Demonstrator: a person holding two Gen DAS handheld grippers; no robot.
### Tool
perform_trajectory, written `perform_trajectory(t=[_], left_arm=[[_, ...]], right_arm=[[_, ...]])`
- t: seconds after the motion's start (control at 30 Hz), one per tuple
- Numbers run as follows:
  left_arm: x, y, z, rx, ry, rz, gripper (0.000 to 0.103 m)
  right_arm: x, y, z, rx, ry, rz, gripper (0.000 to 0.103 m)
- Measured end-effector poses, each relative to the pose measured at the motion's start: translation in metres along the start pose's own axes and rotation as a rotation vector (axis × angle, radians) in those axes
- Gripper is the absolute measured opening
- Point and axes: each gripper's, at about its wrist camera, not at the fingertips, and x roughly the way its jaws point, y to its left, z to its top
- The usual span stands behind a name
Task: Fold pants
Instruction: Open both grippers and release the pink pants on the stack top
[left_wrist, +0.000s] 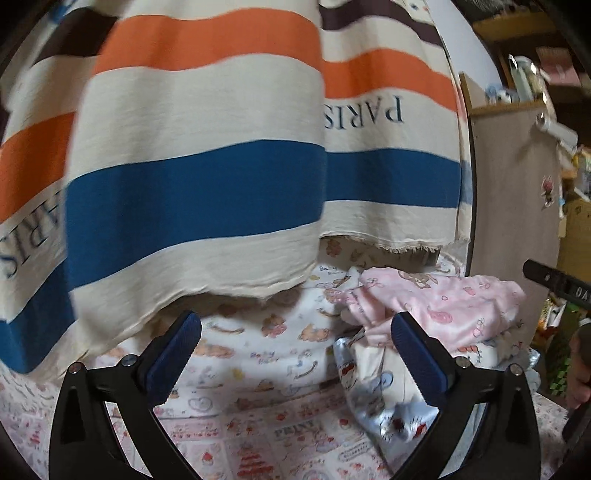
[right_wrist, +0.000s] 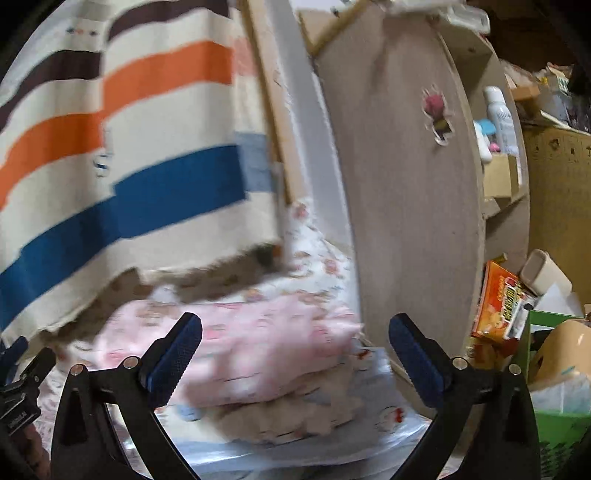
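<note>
The pink pants with a bear print lie folded on top of a small pile of clothes at the right of the bed. My left gripper is open, nothing sits between its blue pads, and the pants lie just beyond its right finger. In the right wrist view the pink pants are blurred and lie straight ahead. My right gripper is open too, and its fingers stand short of the cloth without touching it.
A striped cream, orange and blue cloth hangs behind the bed. The printed bed sheet lies under both grippers. A wooden shelf panel stands close on the right, with boxes and bottles beyond. A silvery printed bag lies under the pile.
</note>
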Motion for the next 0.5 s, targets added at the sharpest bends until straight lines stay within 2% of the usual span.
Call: perform_trajectory(t=[0.13, 0.3, 0.5], left_arm=[[-0.024, 0.011, -0.012, 0.018, -0.016, -0.019, 0.102], [-0.042, 0.028, -0.033, 0.020, -0.016, -0.018, 0.102], [-0.035, 0.040, -0.065, -0.003, 0.048, -0.018, 0.102]], right_arm=[[-0.017, 0.024, -0.021, -0.024, -0.031, 0.033, 0.102], [-0.026, 0.041, -0.053, 0.019, -0.018, 0.059, 0.102], [-0.022, 0.069, -0.090, -0.045, 0.020, 0.072, 0.102]])
